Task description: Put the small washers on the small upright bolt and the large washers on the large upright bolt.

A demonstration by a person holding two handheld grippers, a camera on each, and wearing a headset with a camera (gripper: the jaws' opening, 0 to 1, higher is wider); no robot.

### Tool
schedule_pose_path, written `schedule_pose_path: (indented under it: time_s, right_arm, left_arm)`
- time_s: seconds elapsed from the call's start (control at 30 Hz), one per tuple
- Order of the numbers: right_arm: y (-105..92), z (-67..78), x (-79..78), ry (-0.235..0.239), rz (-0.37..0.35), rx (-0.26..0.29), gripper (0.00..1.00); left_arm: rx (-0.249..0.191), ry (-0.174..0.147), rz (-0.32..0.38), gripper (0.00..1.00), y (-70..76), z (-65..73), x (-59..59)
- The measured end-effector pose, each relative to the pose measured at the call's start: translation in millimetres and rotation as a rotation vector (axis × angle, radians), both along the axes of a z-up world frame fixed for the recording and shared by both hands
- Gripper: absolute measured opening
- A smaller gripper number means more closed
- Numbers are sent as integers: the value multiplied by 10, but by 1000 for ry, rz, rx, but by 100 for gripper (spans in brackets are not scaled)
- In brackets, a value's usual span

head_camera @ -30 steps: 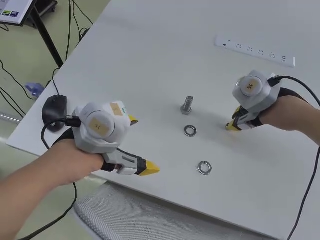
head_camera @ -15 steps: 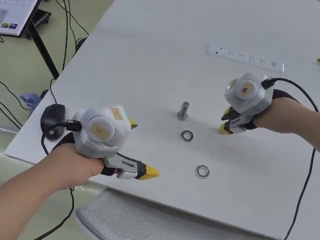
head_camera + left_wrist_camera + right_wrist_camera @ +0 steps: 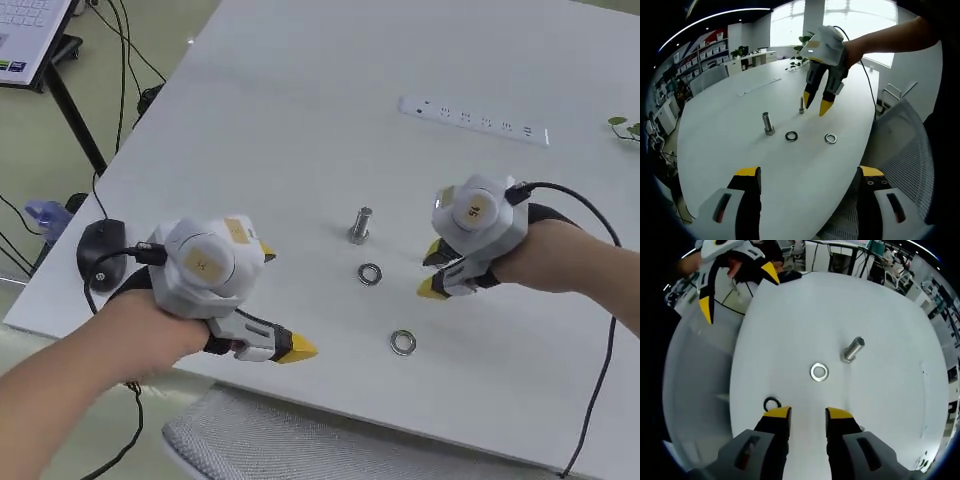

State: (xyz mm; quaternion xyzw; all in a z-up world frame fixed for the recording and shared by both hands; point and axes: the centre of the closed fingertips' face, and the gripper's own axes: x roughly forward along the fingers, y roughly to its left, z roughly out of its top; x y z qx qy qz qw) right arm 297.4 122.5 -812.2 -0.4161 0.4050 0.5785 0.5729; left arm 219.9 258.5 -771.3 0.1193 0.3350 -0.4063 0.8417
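**Reader:** Is there any writing to read?

**Me:** Very little. My right gripper (image 3: 432, 270) has a round tan sticker with dark marks, perhaps "15". The sticker on my left gripper (image 3: 282, 300) is unreadable. In the left gripper view, a red panel above the shelves (image 3: 705, 55) has blurred lettering.

**Reader:** How do your jaws stand?

**Me:** Both yellow-tipped pairs are spread with nothing between them. The left pair is wide apart, the right pair less so.

**Reader:** Where are the bolts and washers?

**Me:** The large bolt (image 3: 360, 226) stands upright in the middle of the table. The first washer (image 3: 369, 273) lies flat near its foot, on my side. The second washer (image 3: 403, 343) lies closer to the table's near edge, and in the right gripper view it sits just beside one of my jaw tips. In the left gripper view, a thin upright bolt (image 3: 801, 104) stands behind my right gripper's tips.

**Reader:** What about the surface and the room?

**Me:** The table (image 3: 250, 120) is plain white. A white power strip (image 3: 473, 118) lies toward its far side and a black mouse (image 3: 100, 243) sits at its left edge. A grey mesh chair (image 3: 260, 440) shows below the near edge. The room is an office with bright windows (image 3: 860, 20) and potted plants (image 3: 805, 42).
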Motion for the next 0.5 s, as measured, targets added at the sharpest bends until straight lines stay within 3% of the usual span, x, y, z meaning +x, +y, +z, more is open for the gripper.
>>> schedule_pose_path:
  time_s: [0.17,0.5]
  right_arm:
    - [-37,-26,-46,4,-5,9,32]
    - [-84,-150,-290,21,-2,7,33]
  left_arm:
    - [3,-3,-18,78,-10,5,-28]
    - [4,3,-39,77,-35,14,-81]
